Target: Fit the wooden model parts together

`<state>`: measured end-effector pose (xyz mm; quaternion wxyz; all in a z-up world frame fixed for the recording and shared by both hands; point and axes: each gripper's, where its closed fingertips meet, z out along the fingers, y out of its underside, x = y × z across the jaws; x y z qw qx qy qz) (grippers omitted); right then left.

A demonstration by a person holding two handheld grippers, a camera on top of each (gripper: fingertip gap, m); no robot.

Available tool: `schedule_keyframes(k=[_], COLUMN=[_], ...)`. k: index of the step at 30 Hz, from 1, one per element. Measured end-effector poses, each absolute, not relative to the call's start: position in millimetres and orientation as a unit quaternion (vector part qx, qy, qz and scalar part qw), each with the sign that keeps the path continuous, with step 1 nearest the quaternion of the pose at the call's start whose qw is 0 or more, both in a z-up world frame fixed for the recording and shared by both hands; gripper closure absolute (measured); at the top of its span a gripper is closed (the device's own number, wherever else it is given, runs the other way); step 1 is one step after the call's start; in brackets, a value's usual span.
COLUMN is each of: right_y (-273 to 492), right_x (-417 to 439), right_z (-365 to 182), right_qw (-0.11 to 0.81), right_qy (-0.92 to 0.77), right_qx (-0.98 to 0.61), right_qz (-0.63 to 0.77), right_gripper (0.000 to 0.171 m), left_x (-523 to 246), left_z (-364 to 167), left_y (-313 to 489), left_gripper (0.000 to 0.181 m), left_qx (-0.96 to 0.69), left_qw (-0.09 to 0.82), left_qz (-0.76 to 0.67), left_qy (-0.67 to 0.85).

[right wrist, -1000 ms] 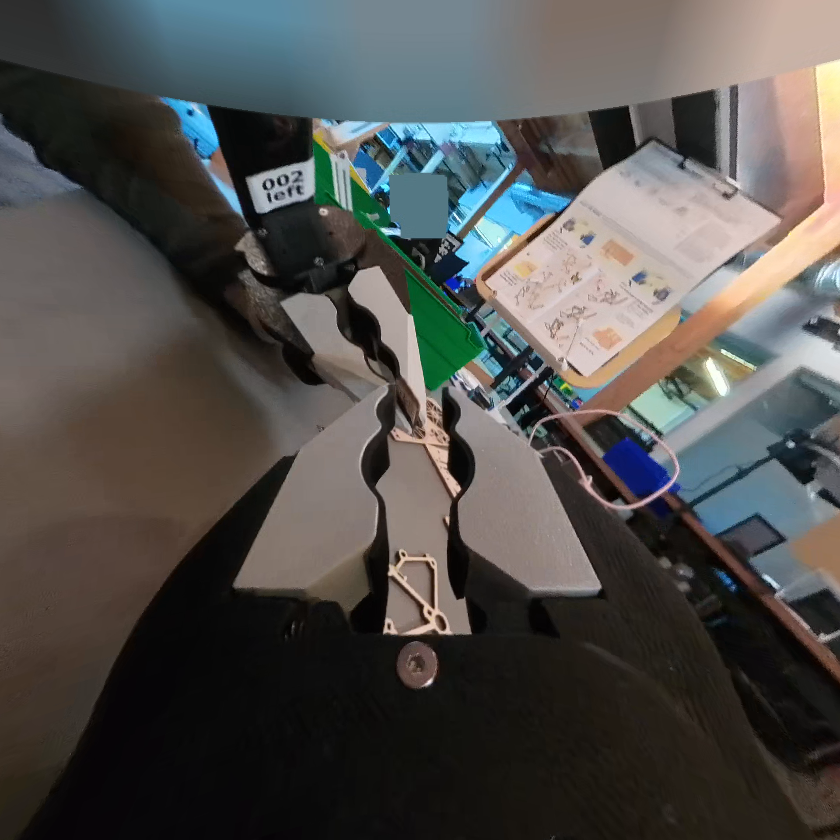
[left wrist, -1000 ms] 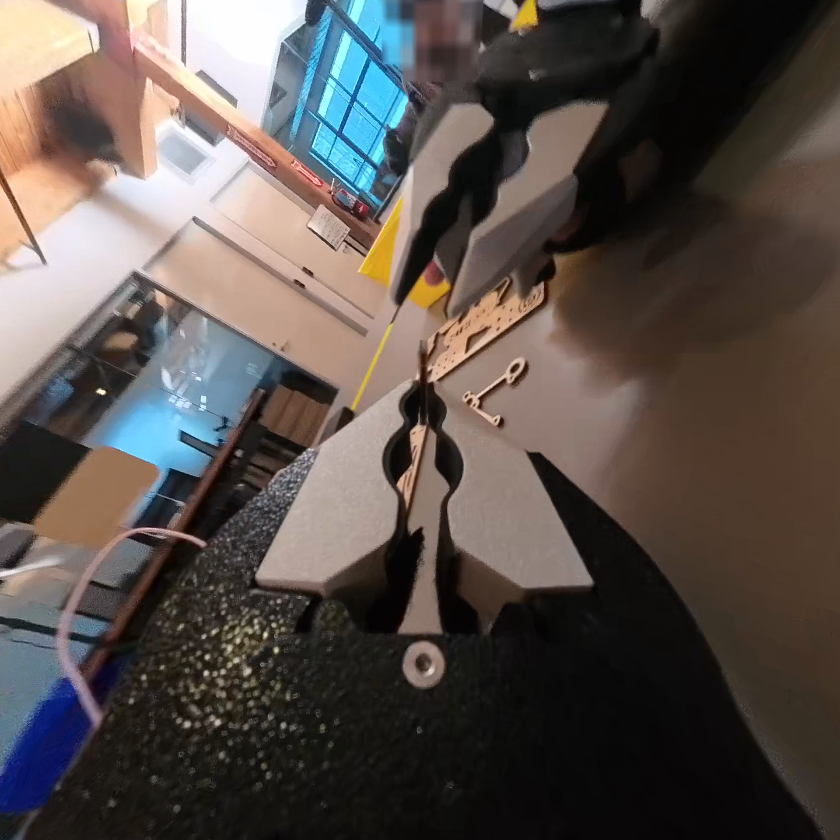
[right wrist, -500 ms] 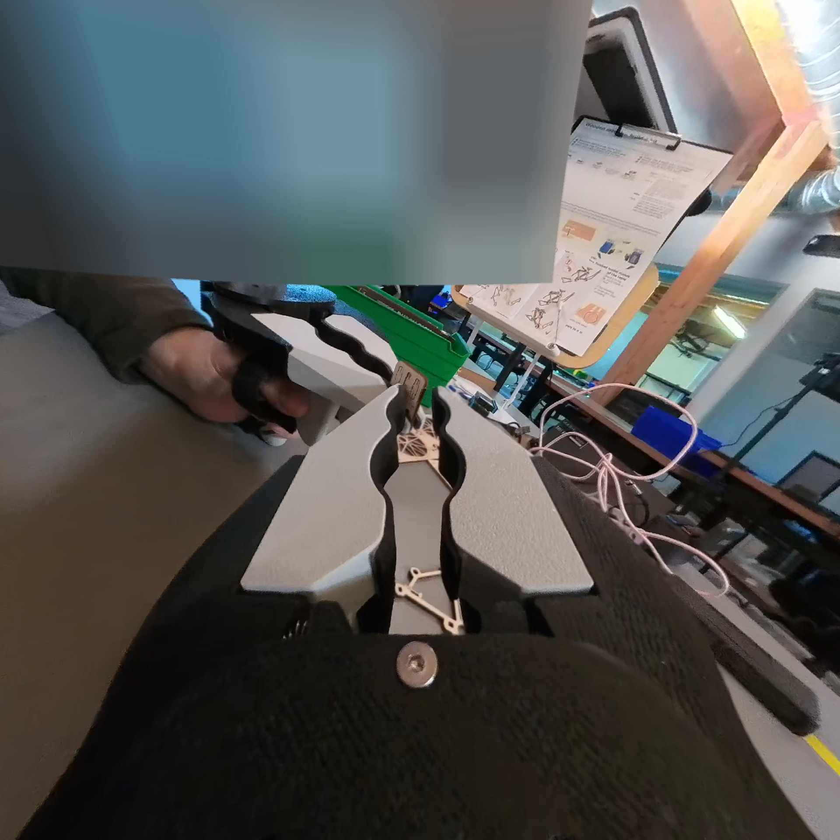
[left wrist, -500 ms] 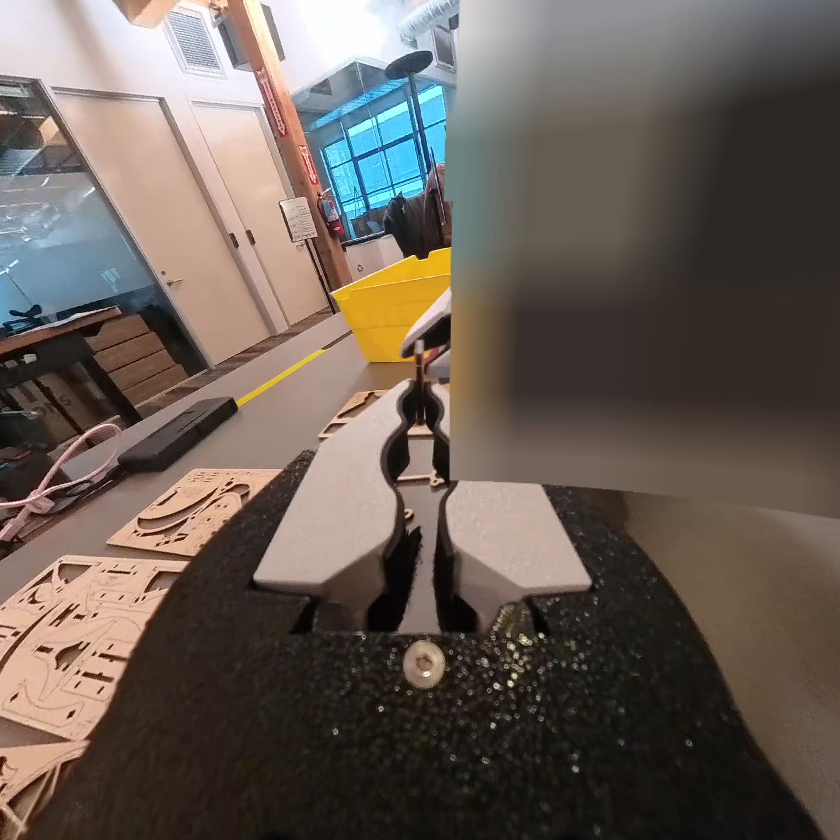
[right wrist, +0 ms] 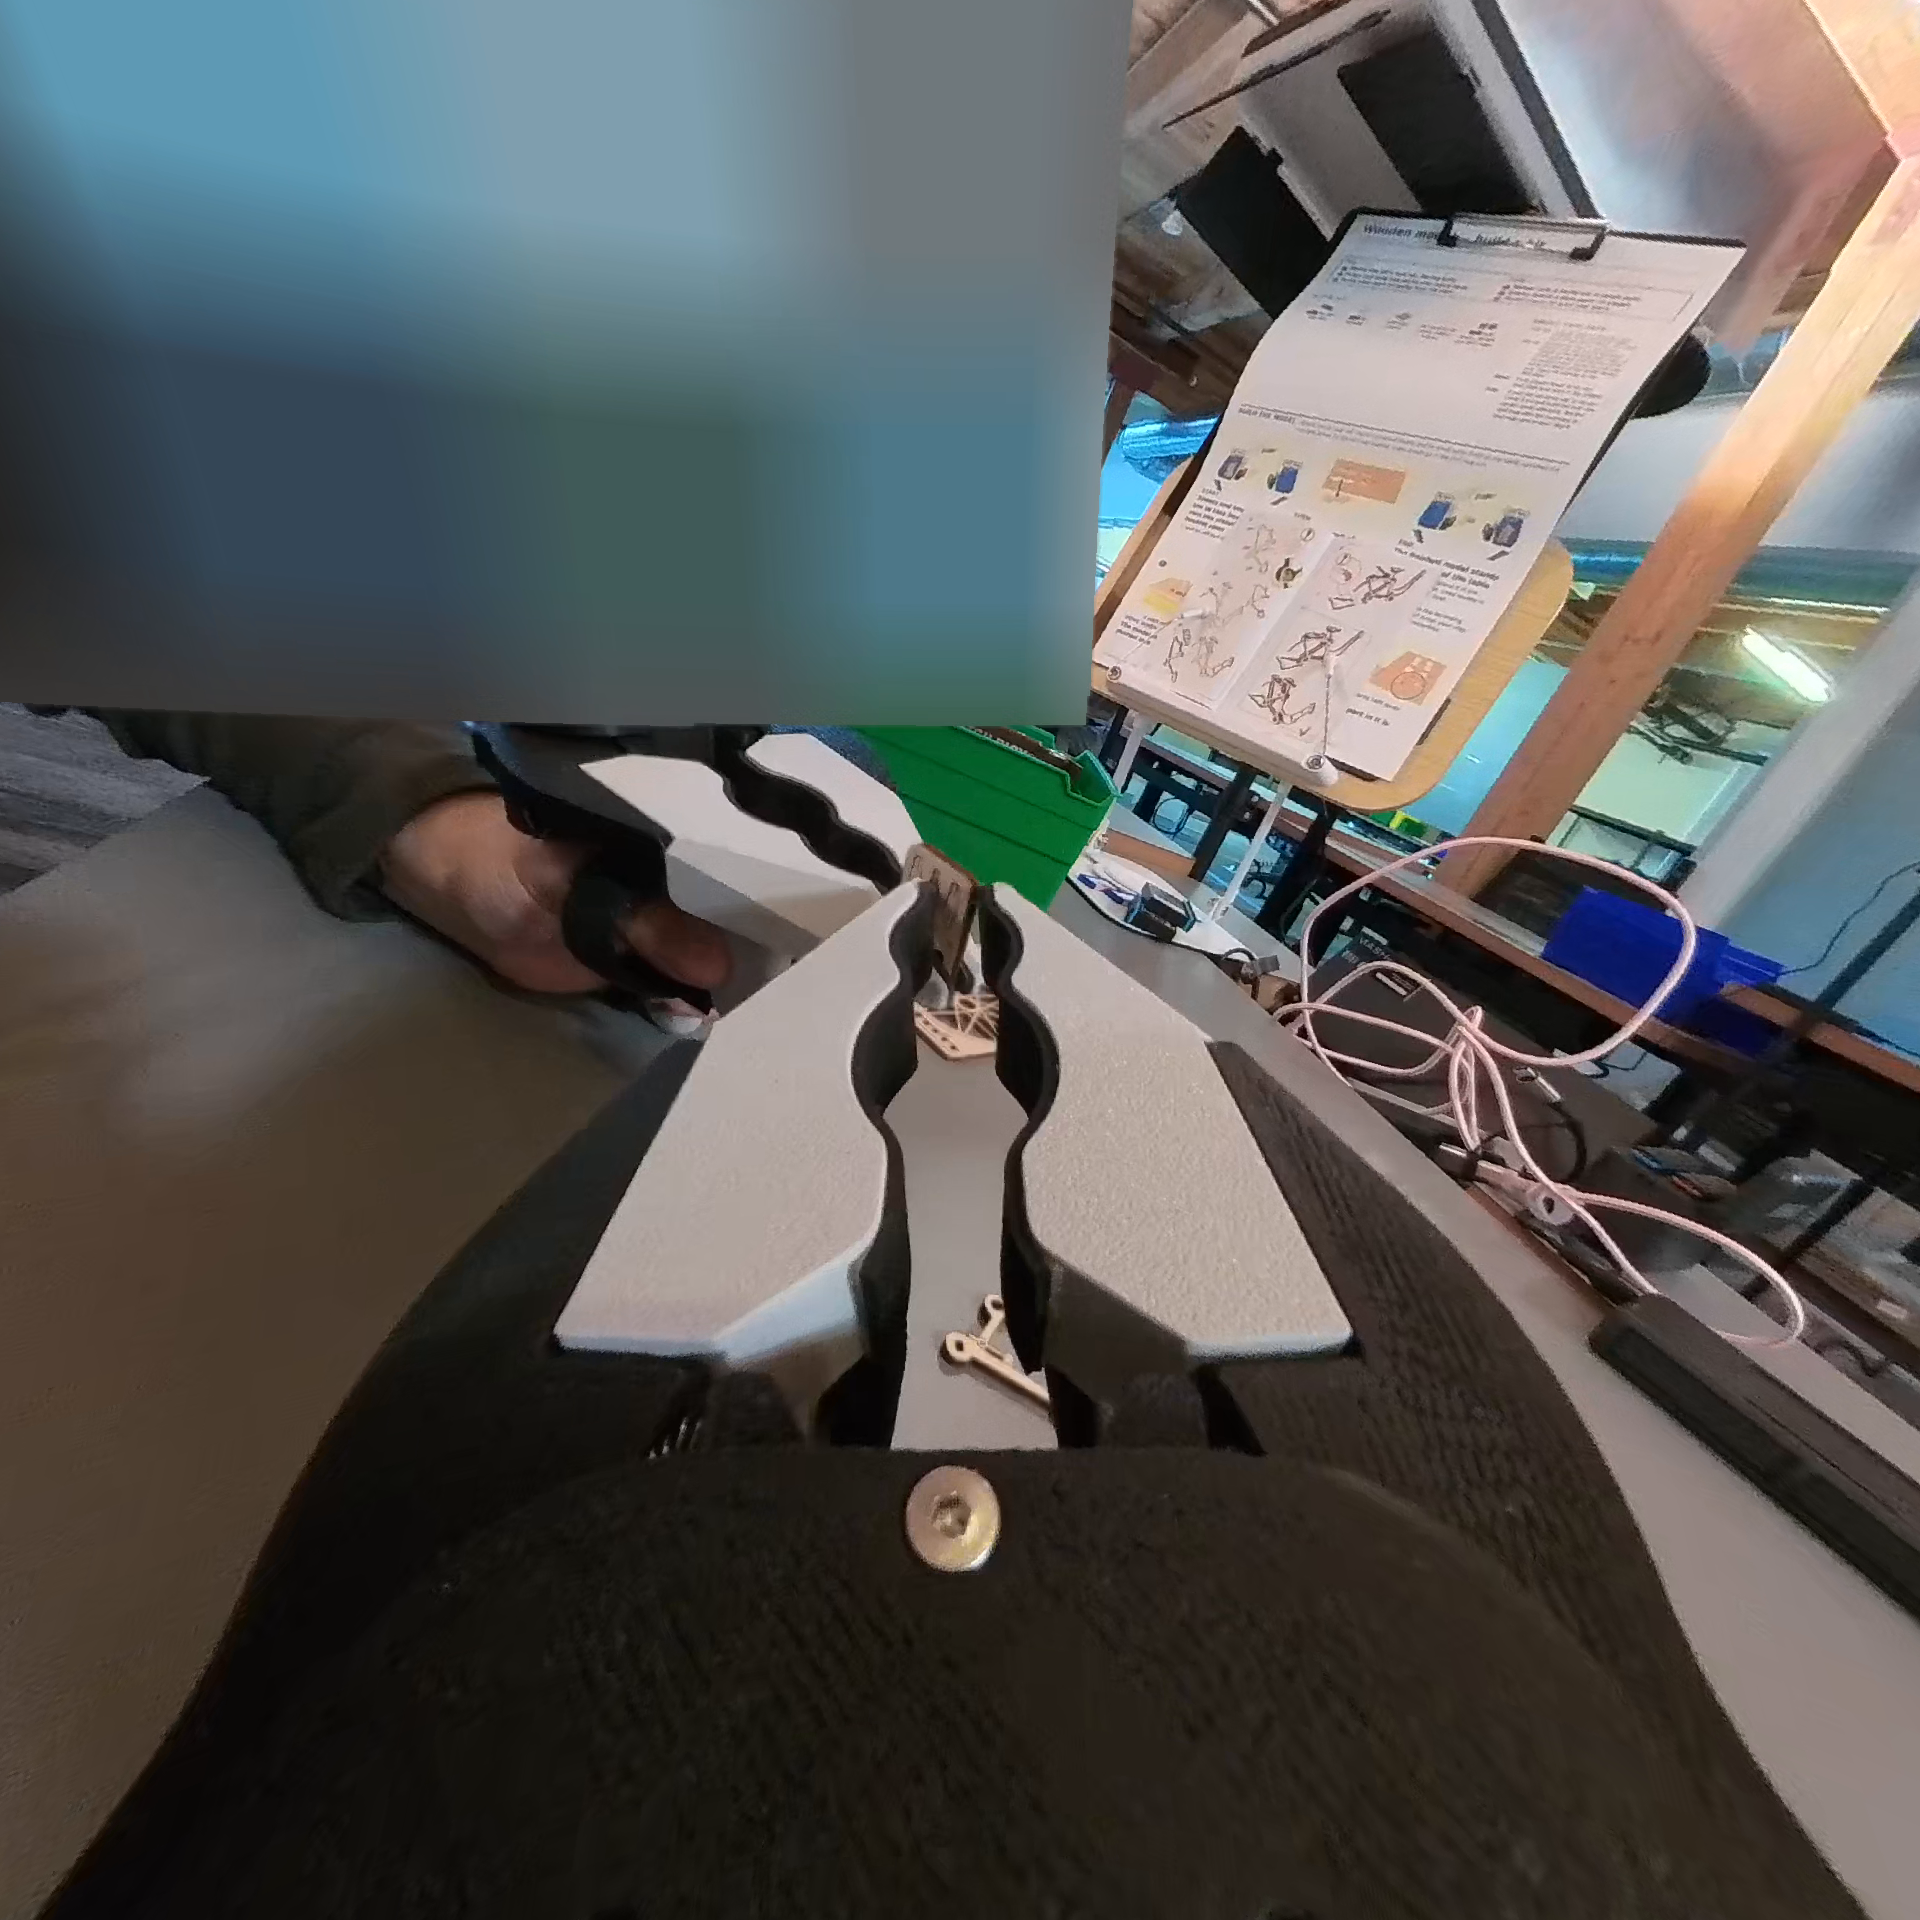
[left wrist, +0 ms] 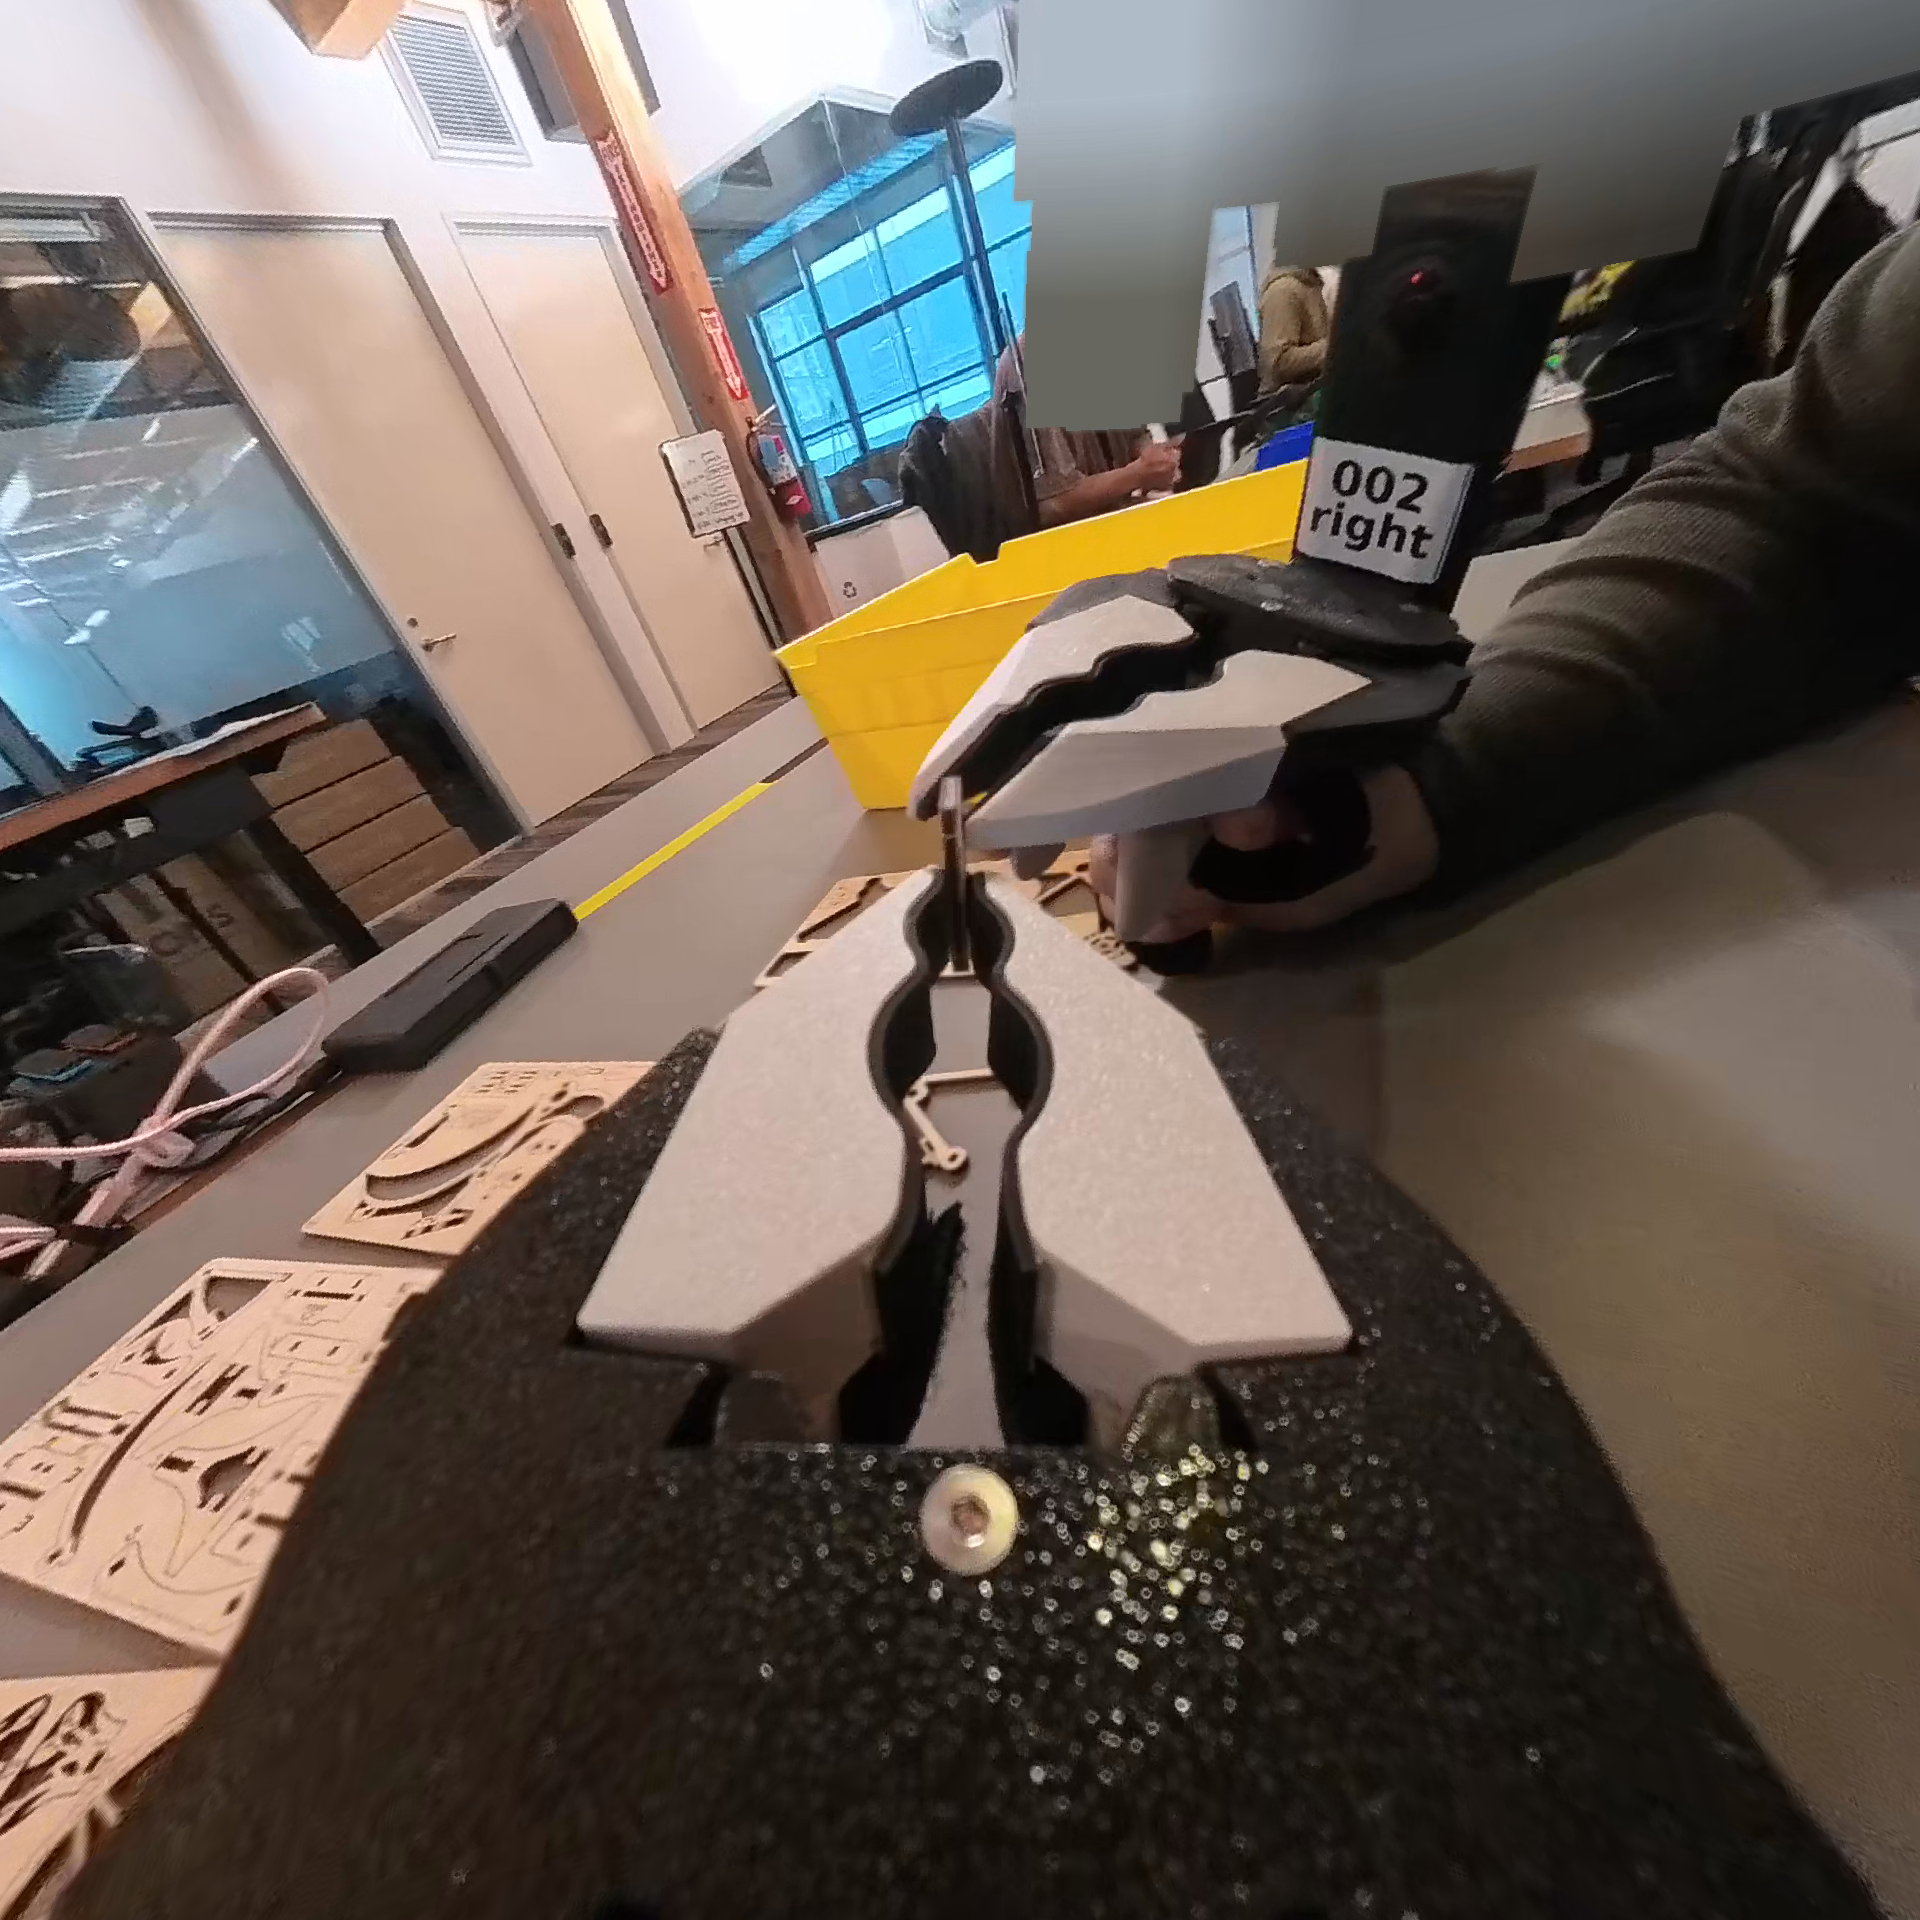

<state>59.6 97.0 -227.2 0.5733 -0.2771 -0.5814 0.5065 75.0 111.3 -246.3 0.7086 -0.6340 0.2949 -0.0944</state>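
The left hand-held gripper (left wrist: 954, 914) has its grey fingers (left wrist: 800, 1132) closed at the tips on a thin wooden part (left wrist: 954, 883), which stands upright on edge between them. The right hand-held gripper (left wrist: 940, 795) reaches in from the right – its own tips are pinched on the top of that same slat, so both tools grip one piece just above the desk (left wrist: 1558, 1143). A person's hand (left wrist: 1299, 862) in a dark sleeve wraps the right tool's handle.

From the right wrist view the right hand-held gripper (right wrist: 951, 914) is closed at the tips on the wooden part (right wrist: 940, 883), with the left hand-held gripper (right wrist: 894, 873) meeting it from the far side, held by another hand (right wrist: 520, 904). Below the tips a small lattice-cut wooden piece (right wrist: 956, 1023) lies flat on the desk (right wrist: 208, 1143), and a little key-shaped wooden piece (right wrist: 987, 1356) lies nearer the camera, between the finger bases.

To the left of the left tool lie flat wooden sheets (left wrist: 208, 1423) with cut-out shapes – a yellow bin (left wrist: 987, 665) stands beyond, and a black flat case (left wrist: 457, 982) sits near the desk's far edge. A green bin (right wrist: 987, 821), a clipboard with an instruction sheet (right wrist: 1382, 499) and a pink cable (right wrist: 1507, 1039) are off to the right
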Motion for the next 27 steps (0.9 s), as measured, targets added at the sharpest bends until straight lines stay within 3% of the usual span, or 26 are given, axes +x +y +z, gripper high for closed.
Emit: schedule_keyframes(k=[27], right_y=[75.2], right_x=[69.7], right_z=[-225.1], right_qw=[0.567], right_qy=[-0.599], right_qx=[-0.243], right_qz=[0.510], right_gripper=[0.167], left_x=[80.8], left_z=[-243.0], left_y=[93.2], left_gripper=[0.179], left_qx=[-0.581], left_qw=[0.721], left_qz=[0.065], left_qy=[0.371])
